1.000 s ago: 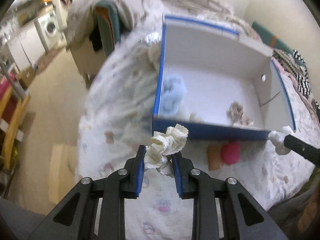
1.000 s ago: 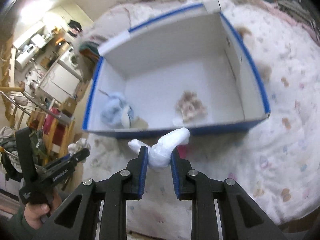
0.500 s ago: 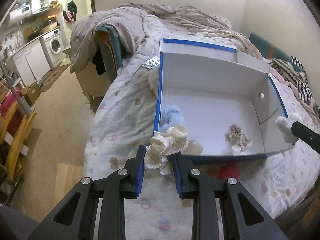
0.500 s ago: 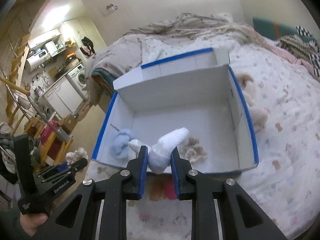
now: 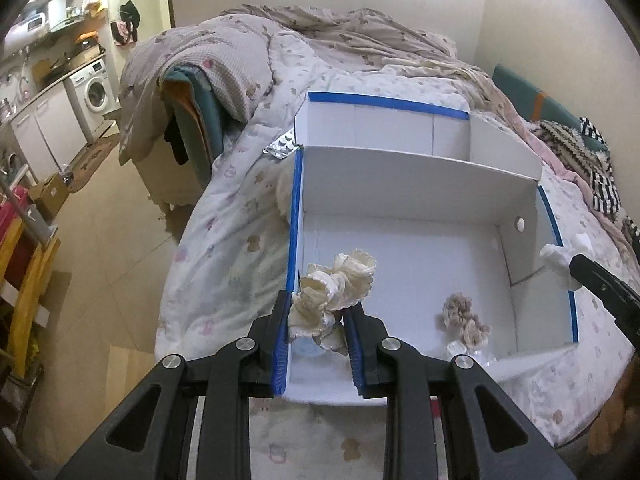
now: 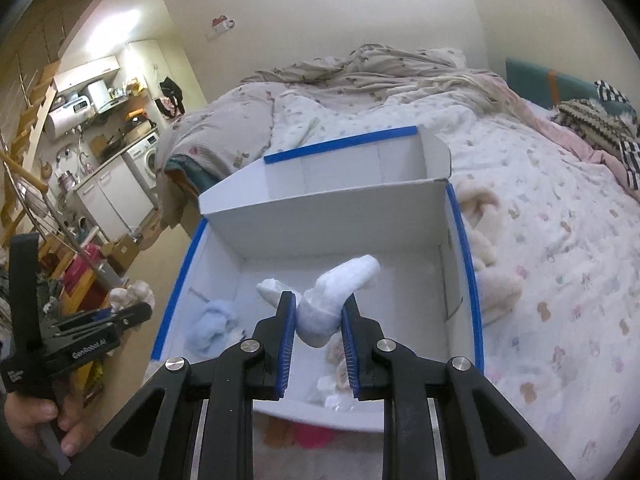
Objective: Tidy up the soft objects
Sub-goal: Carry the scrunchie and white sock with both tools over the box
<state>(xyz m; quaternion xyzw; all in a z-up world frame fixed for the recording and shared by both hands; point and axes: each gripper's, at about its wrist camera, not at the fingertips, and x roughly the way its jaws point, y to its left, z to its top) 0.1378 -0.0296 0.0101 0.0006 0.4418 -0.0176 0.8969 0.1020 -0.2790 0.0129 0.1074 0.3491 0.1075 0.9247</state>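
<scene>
A white cardboard box with blue taped rims (image 5: 400, 184) (image 6: 320, 208) sits open on the bed. My left gripper (image 5: 318, 320) is shut on a cream frilly sock (image 5: 336, 284), held above the box's near left corner. My right gripper (image 6: 318, 320) is shut on a white sock (image 6: 340, 284), held above the box's near edge. Inside the box lie a light blue fluffy item (image 6: 214, 326) and a beige fuzzy item (image 5: 464, 318). The right gripper also shows at the right edge of the left wrist view (image 5: 568, 262).
The bed has a patterned white quilt (image 6: 560, 240) and a rumpled grey blanket (image 5: 224, 60). A cream plush item (image 6: 484, 256) lies beside the box's right wall. A pill blister pack (image 5: 282, 146) lies by the box's far left corner. A pink object (image 6: 308, 434) lies in front of the box.
Both grippers rose and moved forward with their socks, from in front of the box's near wall to above its near edge.
</scene>
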